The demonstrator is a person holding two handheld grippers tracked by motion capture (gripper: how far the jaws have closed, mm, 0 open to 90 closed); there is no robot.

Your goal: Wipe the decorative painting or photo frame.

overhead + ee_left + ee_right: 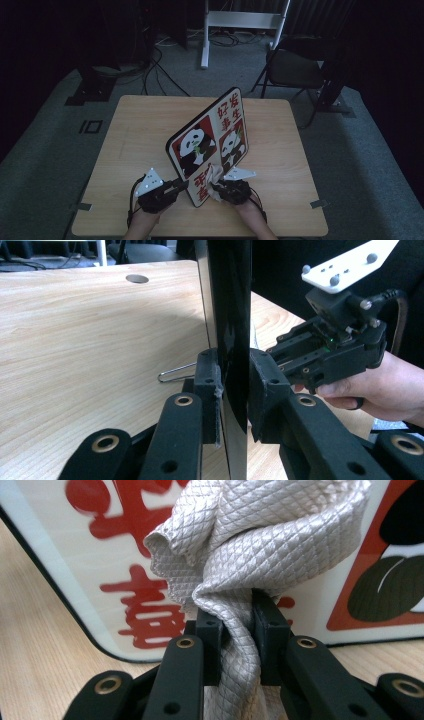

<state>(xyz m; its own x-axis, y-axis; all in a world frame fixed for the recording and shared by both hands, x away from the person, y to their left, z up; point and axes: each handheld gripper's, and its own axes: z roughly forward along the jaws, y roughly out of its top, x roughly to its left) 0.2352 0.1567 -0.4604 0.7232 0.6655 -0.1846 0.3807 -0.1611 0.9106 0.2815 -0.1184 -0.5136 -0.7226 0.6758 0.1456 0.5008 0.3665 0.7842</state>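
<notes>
Flat black-edged panda board w/ red characters point(210, 145) standing tilted on edge near front-centre of light wood table point(140, 130), printed face toward person's right. Left gripper point(182, 185) point(234, 385) clamped on board's lower edge at its near corner, jaws pressing both faces, thin black edge between pads. Right gripper point(216, 186) point(235, 625) closed on bunched silvery-white quilted cloth point(215, 175) point(260, 540), cloth pinched between jaws and bulging above them. Cloth up against printed face, low down by red characters; actual contact w/ surface hard to tell. Right hand point(380, 390) visible in left gripper view, holding its gripper just beside board. Thin metal wire loop point(175, 374) lying on table behind left jaw.
</notes>
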